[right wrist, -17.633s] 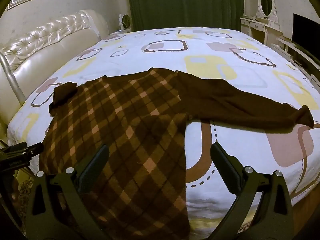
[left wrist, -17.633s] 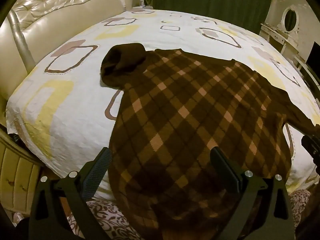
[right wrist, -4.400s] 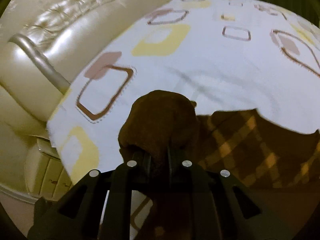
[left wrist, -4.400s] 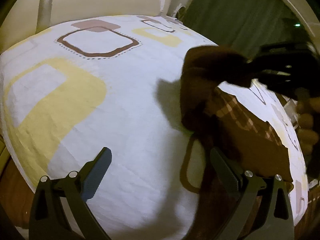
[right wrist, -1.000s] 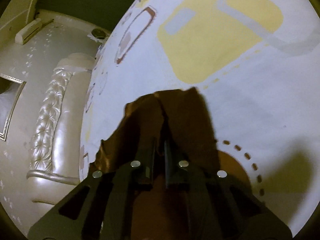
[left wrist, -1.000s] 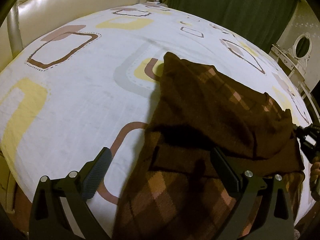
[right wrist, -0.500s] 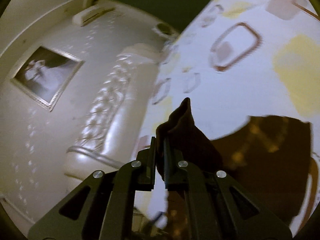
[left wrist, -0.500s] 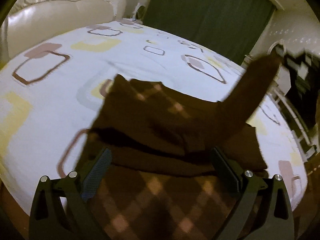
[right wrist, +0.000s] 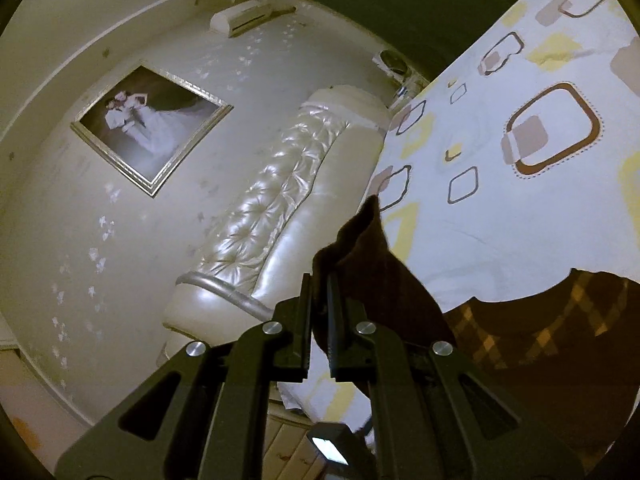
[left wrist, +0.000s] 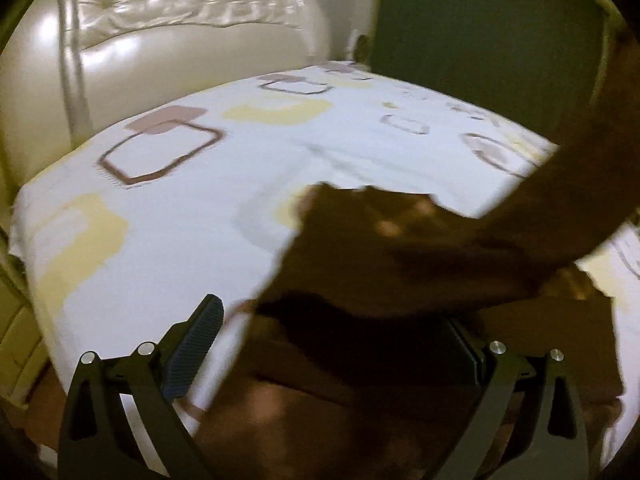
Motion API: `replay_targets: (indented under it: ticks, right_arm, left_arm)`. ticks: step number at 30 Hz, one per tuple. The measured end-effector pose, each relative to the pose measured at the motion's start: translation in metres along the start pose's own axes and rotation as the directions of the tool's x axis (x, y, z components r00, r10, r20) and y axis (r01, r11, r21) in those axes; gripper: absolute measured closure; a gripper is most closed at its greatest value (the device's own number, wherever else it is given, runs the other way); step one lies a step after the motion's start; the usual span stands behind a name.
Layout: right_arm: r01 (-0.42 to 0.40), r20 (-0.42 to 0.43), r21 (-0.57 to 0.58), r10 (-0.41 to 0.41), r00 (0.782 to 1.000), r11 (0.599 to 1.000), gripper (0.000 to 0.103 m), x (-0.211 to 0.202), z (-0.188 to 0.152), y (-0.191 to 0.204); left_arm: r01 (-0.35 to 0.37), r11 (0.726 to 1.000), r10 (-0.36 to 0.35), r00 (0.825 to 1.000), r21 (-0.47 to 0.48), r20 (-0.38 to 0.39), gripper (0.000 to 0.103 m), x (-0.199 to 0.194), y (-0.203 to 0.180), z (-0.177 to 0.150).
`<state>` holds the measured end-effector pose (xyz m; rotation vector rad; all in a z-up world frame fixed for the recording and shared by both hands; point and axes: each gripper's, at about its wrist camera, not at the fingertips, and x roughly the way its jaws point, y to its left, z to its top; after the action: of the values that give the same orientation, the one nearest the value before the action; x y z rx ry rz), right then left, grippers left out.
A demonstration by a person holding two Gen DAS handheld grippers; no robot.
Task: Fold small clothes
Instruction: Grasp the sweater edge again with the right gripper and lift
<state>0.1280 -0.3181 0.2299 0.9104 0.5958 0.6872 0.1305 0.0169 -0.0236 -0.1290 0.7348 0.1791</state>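
A dark brown sweater (left wrist: 380, 264) with a tan diamond pattern lies partly folded on the bed. One plain brown sleeve (left wrist: 560, 168) rises from it in a taut band toward the upper right. In the right wrist view my right gripper (right wrist: 319, 284) is shut on that sleeve's cuff (right wrist: 368, 248), which sticks out past the fingertips; the patterned body (right wrist: 540, 336) lies below at the right. My left gripper (left wrist: 332, 316) stands open just over the sweater's near part, with cloth beneath its fingers but none pinched. The picture is blurred.
The bed's white sheet (left wrist: 224, 200) has yellow and brown squares. A padded cream headboard (left wrist: 168, 40) runs along the far left side. A dark green curtain (left wrist: 480, 40) hangs behind the bed. On the wall hang a framed picture (right wrist: 148, 128) and an air conditioner (right wrist: 244, 16).
My right gripper has risen and rolled with the cuff in it, pulling the sleeve up off the bed. The left gripper has swung a little toward the headboard, still open.
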Motion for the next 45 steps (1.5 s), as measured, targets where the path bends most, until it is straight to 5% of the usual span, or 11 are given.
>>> replay_targets:
  ticks: [11,15,18,23,27,35,41,45]
  right_arm:
    - [0.105,0.033,0.182,-0.113,0.993,0.978,0.097,-0.052,-0.054,-0.114]
    - [0.196,-0.008,0.275,-0.202,0.979,0.941,0.097,-0.066,-0.087,-0.169]
    - [0.232,-0.028,0.324,-0.236,0.971,0.917,0.097,-0.068,-0.101,-0.194]
    - [0.186,0.011,0.334,-0.201,0.979,0.924,0.097,-0.071,-0.094,-0.189]
    - [0.130,0.052,0.273,-0.149,0.987,0.953,0.097,-0.069,-0.066,-0.157]
    - [0.058,0.041,0.164,-0.065,0.997,0.985,0.097,-0.043,-0.034,-0.099]
    - [0.055,0.025,0.173,-0.061,0.998,0.983,0.097,-0.038,-0.041,-0.101]
    - [0.070,0.026,0.189,-0.076,0.997,0.979,0.097,-0.040,-0.044,-0.108]
  left_arm:
    - [-0.135,0.978,0.126,0.990,-0.161,-0.064,0.005,0.028,0.083,0.008]
    - [-0.147,0.955,0.117,0.985,-0.259,-0.127,0.005,0.038,0.108,0.003]
    - [-0.116,0.961,0.094,0.991,-0.252,-0.099,0.005,0.029,0.107,0.002]
    - [-0.020,0.997,0.019,1.000,-0.076,-0.010,0.005,0.003,0.080,0.000]
    - [-0.028,0.995,0.024,0.999,0.098,0.041,0.005,-0.005,0.061,-0.008]
    - [-0.048,0.970,0.035,0.998,0.239,0.059,0.005,0.008,0.027,-0.004]
    - [-0.119,0.932,0.091,0.991,0.341,0.096,0.005,0.022,0.010,-0.004]
    - [-0.102,0.940,0.078,0.993,0.325,0.088,0.005,0.024,0.016,0.002]
